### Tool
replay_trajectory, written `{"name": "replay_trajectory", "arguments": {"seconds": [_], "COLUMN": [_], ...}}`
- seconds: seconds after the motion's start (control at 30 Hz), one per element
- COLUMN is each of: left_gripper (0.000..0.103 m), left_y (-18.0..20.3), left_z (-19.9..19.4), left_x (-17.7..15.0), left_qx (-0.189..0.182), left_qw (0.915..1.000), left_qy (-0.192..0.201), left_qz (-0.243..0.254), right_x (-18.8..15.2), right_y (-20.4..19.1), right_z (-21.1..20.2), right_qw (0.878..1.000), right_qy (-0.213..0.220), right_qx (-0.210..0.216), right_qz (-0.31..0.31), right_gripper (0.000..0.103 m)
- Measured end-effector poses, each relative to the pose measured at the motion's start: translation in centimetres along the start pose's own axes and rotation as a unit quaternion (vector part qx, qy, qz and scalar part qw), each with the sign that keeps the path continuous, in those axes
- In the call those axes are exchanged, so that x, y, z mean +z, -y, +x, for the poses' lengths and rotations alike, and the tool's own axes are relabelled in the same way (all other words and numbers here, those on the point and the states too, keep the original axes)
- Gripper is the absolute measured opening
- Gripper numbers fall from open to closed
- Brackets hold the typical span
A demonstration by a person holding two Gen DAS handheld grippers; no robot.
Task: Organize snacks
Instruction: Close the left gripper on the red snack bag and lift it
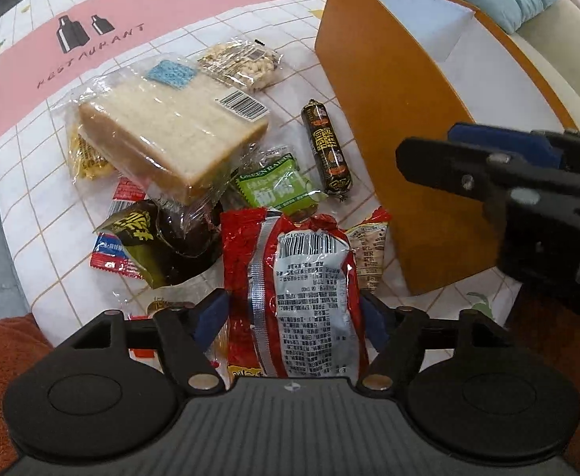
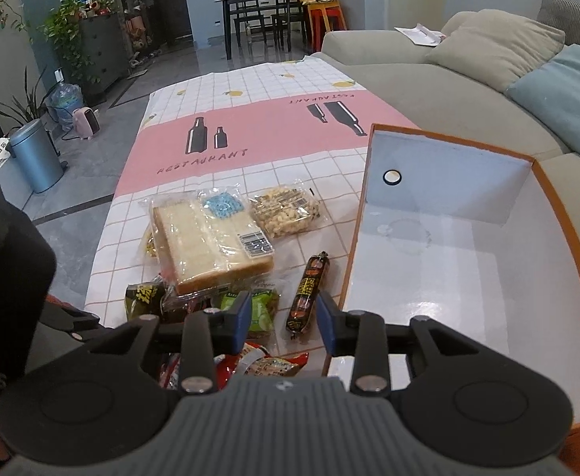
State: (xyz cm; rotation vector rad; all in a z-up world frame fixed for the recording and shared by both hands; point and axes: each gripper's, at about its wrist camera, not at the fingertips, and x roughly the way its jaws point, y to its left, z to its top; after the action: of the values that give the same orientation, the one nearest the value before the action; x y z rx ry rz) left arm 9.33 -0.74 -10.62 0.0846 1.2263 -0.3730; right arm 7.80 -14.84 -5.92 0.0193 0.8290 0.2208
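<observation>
The left tongs (image 1: 293, 313) hang steeply over the snack pile with their blue pads spread wide on either side of the big red-and-silver packet (image 1: 297, 277), which lies at six o'clock in the left wrist view. The pads flank it, one at its nine o'clock edge and one at its three o'clock edge, yet whether they already press on the wrapper cannot be told, so this reads as the moment of lining up a pick. Behind it, towards twelve o'clock, sit the wrapped bread slices (image 1: 175, 135), the green raisin packet (image 1: 278, 186), the dark sausage stick (image 1: 325, 146) and a bag of nuts (image 1: 242, 63), all loose on the checked tabletop (image 1: 32, 166). The orange box (image 2: 448, 258) stands at two o'clock from the pile, its white inside bare apart from a small ring near the far wall. The right tongs (image 2: 284, 323) hover released and part open, nothing between the pads, poised near the box's near corner with the sausage stick (image 2: 307, 293) just beyond them. The next move, by the look of it, calls for the left tongs to close squarely across the crinkly packet without snagging the small packs tucked beneath, then lift clear and swing towards two o'clock over the box wall.
</observation>
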Motion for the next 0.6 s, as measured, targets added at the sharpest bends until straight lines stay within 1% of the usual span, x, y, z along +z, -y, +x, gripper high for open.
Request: {"name": "replay_trajectory", "arguments": {"seconds": [0.07,0.1,0.17,0.23,0.27,0.37,0.43,0.47,0.57,0.6], "left_gripper": [0.069,0.067,0.057,0.044,0.035,0.027,0.026,0.026,0.025,0.024], "left_y": [0.0,0.1,0.3,0.5,0.6,0.7,0.2,0.0,-1.1,-1.5], "left_z": [-0.7,-1.0,-1.9,-2.5,-2.7,-3.8,-4.8,-5.4,-7.3,-8.0], "left_x": [-0.1,-0.1,-0.3,-0.4,-0.4,-0.3,-0.2,-0.1,0.4,0.6], "left_qx": [0.003,0.005,0.016,0.027,0.036,0.054,0.049,0.047,0.057,0.059], "left_qw": [1.0,0.9999,0.9997,0.9992,0.9987,0.9971,0.9971,0.9971,0.9956,0.995], "left_qy": [0.004,0.007,0.011,0.014,0.018,0.037,0.051,0.057,0.074,0.079], "left_qz": [0.002,0.006,0.016,0.027,0.033,0.039,0.027,0.021,-0.005,-0.015], "right_x": [0.0,0.0,0.0,0.1,0.2,0.6,1.1,1.5,2.8,3.2], "right_y": [-0.1,-0.2,-0.2,-0.2,-0.2,-0.6,-1.1,-1.2,-1.5,-1.7], "right_z": [0.1,0.1,0.2,0.3,0.4,0.7,1.2,1.4,1.8,1.9], "right_qw": [1.0,1.0,1.0,1.0,1.0,1.0,0.999,0.999,0.998,0.998], "right_qy": [-0.003,-0.003,-0.004,-0.006,-0.009,-0.014,-0.018,-0.019,-0.012,-0.011], "right_qx": [0.001,0.0,0.0,0.004,0.006,0.019,0.026,0.03,0.04,0.042], "right_qz": [-0.004,-0.005,-0.008,-0.007,-0.006,-0.01,-0.025,-0.03,-0.037,-0.04], "right_gripper": [0.036,0.036,0.036,0.036,0.036,0.036,0.039,0.045,0.052,0.058]}}
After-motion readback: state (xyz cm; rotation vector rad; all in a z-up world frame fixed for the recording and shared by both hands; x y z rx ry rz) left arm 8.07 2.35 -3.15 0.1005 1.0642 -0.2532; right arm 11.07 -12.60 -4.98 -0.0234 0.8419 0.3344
